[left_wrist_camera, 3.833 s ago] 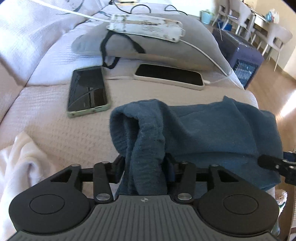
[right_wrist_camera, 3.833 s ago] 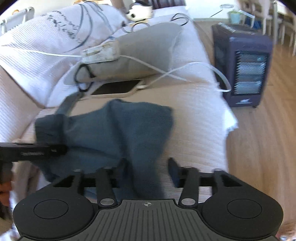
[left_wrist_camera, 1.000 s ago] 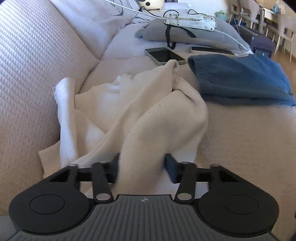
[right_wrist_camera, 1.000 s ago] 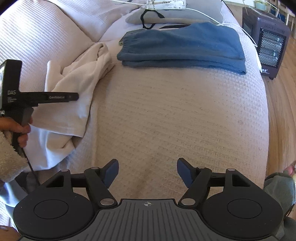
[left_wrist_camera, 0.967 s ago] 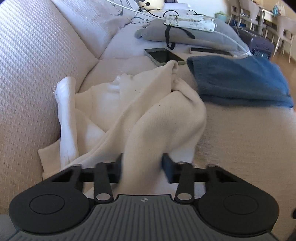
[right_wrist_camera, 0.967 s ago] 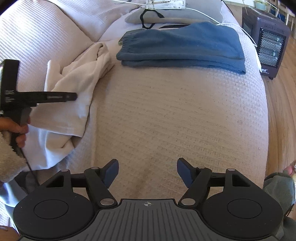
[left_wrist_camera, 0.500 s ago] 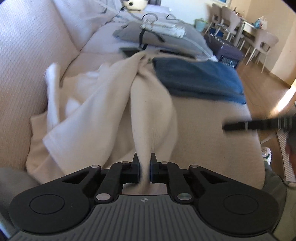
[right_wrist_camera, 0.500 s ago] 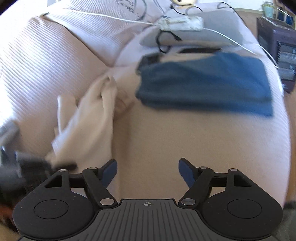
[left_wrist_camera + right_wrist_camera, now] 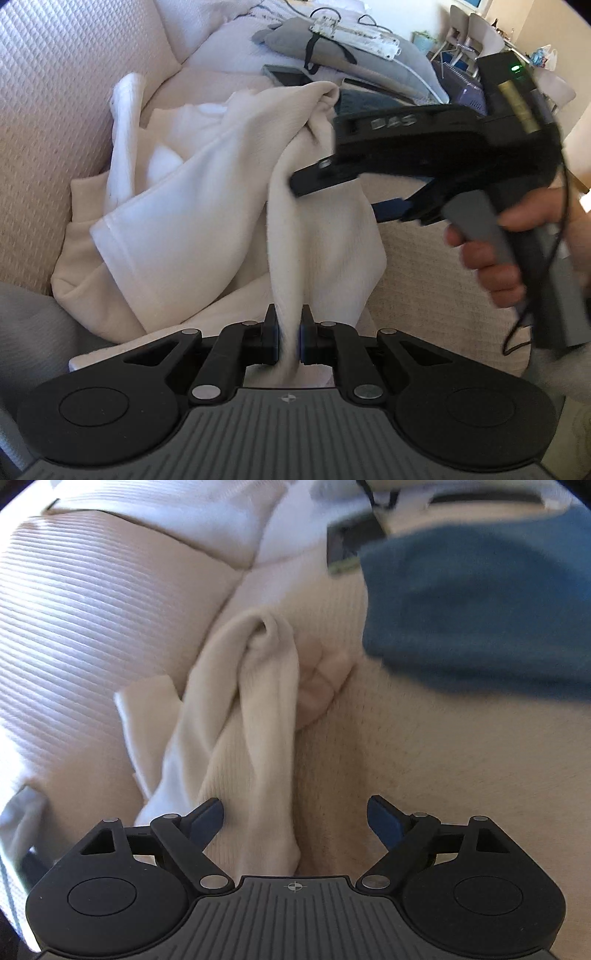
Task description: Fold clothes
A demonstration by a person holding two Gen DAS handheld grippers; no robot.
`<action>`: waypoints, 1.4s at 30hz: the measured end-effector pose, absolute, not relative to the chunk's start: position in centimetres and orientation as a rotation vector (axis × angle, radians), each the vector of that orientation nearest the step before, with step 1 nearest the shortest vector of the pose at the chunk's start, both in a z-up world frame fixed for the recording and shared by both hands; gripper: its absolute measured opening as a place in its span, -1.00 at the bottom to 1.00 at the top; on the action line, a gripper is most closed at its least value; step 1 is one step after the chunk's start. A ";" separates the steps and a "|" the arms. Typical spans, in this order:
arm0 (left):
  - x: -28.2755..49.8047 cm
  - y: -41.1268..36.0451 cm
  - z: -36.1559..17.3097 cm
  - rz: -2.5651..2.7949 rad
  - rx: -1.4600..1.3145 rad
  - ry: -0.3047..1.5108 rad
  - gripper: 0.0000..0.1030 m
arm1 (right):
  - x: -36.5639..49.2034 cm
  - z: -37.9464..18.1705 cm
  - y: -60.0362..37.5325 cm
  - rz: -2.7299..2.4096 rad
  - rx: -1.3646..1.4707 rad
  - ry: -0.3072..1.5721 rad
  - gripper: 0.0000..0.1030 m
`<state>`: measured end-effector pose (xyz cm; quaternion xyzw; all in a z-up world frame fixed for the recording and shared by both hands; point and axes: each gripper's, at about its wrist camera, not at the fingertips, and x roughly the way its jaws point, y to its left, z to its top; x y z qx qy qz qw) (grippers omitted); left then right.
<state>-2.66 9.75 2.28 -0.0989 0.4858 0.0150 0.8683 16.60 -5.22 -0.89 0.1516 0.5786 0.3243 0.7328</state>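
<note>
Two phones lie past the clothes on the sofa [image 9: 436,266]: one dark-screened phone [image 9: 286,75] beside the grey cushion [image 9: 369,51], a second phone [image 9: 364,85] partly hidden behind it. A white power strip [image 9: 354,31] sits on top of the cushion, with a black strap hanging off it. Purple heater [image 9: 458,86] stands past the sofa end, mostly blocked by the right tongs [image 9: 332,195], which cross the left wrist view and cover most of the folded blue garment [image 9: 480,602]. Cream garment [image 9: 207,195] lies crumpled against the sofa back, bunched in loose ridges, ribbed knit, one fold pulled up taut. Left tongs [image 9: 287,334] clenched on that raised fold near its lower edge. Right tongs spread wide, released, hovering with the cream fold between the fingers; contact unclear. The blue garment lies flat just beyond the cream one, blurred in the right wrist view.
</note>
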 end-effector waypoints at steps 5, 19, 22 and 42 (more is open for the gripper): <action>-2.6 9.9 1.7 0.024 -0.226 1.032 -0.82 | 16.0 -2.3 -5.3 0.769 0.376 1.249 -0.18; -5.5 8.2 4.1 -0.178 -0.275 1.000 -0.82 | 10.8 3.3 -11.7 0.770 0.268 1.103 -0.83; -7.0 5.9 5.1 -0.312 -0.270 1.001 -0.80 | 9.2 4.8 -15.7 0.736 0.289 1.092 -0.83; -8.4 -1.4 3.7 -0.390 -0.085 1.141 -0.05 | 1.9 2.0 -25.8 0.370 0.022 1.217 -0.40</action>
